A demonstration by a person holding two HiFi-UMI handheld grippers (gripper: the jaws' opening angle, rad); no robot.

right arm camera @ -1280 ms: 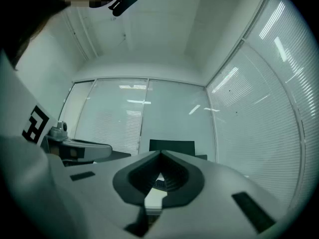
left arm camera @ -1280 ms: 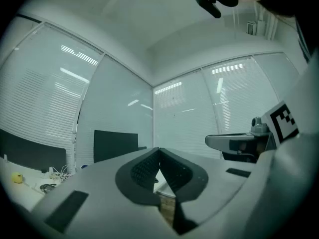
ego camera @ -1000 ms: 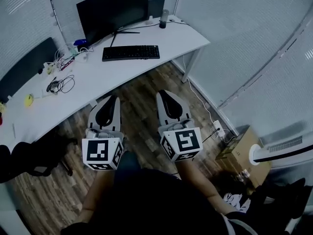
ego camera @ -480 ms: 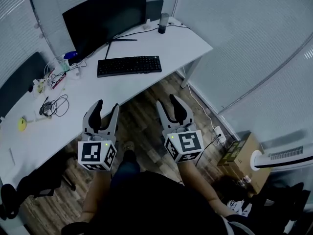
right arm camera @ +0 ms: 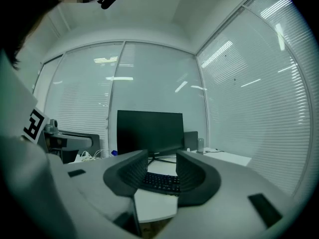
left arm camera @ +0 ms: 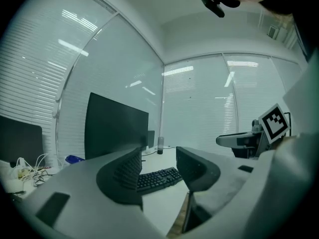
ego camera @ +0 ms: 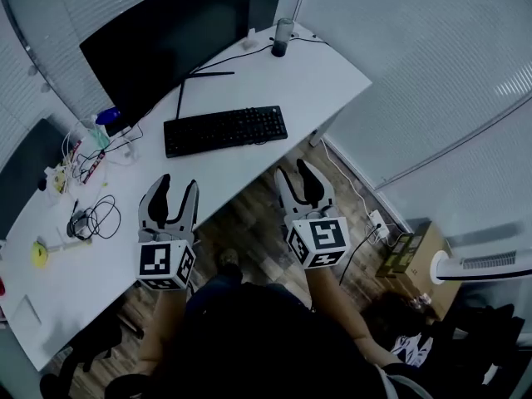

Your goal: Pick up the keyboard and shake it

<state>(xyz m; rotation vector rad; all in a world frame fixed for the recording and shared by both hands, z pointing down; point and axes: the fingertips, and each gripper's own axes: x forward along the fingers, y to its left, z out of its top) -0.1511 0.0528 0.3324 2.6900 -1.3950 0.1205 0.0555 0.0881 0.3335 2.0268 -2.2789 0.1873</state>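
Observation:
A black keyboard (ego camera: 224,130) lies flat on the white desk (ego camera: 324,77) in front of the monitor (ego camera: 166,40). Nothing touches it. My left gripper (ego camera: 176,186) hovers over the desk's near edge, short of the keyboard and to its left, jaws open and empty. My right gripper (ego camera: 297,171) hangs over the floor just off the desk edge, near the keyboard's right end, also open and empty. In the left gripper view the keyboard (left arm camera: 159,177) shows through the gap of the gripper (left arm camera: 157,156). The right gripper view frames the keyboard (right arm camera: 162,181) between its gripper's (right arm camera: 162,156) jaws.
A dark cylinder (ego camera: 283,36) stands at the desk's far corner. Tangled cables (ego camera: 91,219) and a small yellow object (ego camera: 39,253) lie on the desk's left part. A cardboard box (ego camera: 407,256) sits on the wooden floor at right, by the blinds.
Both grippers went from shut to open. The person has stepped closer, so the desk and keyboard sit nearer and the left gripper now reaches over the desk edge.

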